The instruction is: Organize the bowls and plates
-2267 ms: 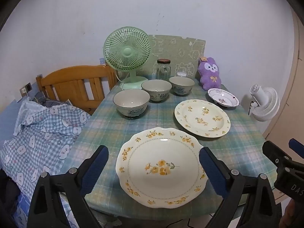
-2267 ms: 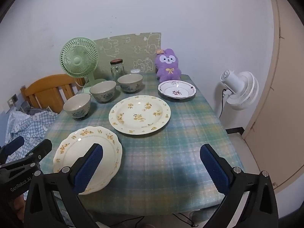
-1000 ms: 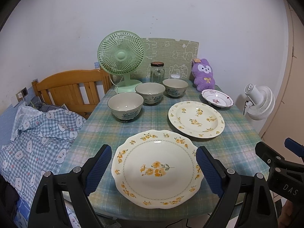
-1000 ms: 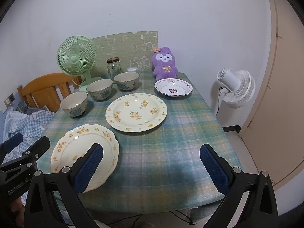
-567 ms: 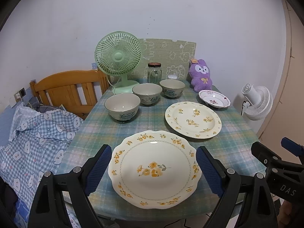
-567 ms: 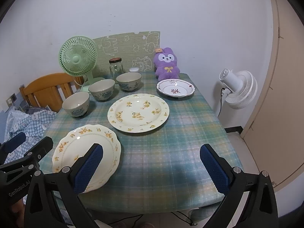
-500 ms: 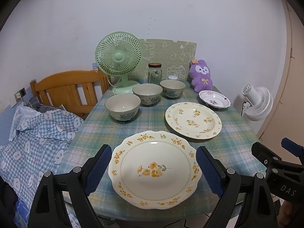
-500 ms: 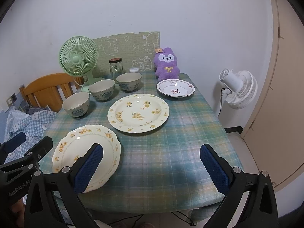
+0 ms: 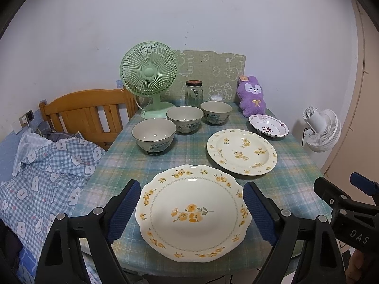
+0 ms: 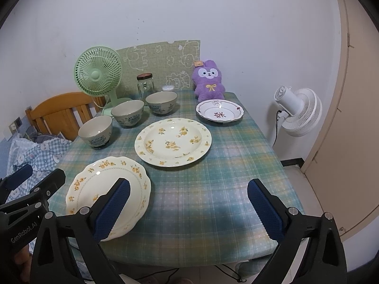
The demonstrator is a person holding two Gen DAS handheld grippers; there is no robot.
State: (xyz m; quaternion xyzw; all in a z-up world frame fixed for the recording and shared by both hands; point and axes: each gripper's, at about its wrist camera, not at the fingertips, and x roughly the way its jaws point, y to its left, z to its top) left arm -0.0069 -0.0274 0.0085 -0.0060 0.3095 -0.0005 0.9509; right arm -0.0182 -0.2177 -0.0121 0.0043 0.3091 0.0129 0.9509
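A scalloped cream plate with yellow flowers lies at the table's near edge. My left gripper is open, with a finger on each side of the plate and neither touching it. Further back lie a round flowered plate and a small red-patterned plate. Three grey-green bowls stand in a diagonal row on the left. My right gripper is open over bare tablecloth, to the right of the scalloped plate.
A green fan, a glass jar and a purple plush line the table's far edge. On the left are a wooden chair and checked cloth. A white floor fan stands at the right.
Since the oldest frames the left jaws have narrowed slightly and both views have shifted a little. Over the last second nothing has visibly moved.
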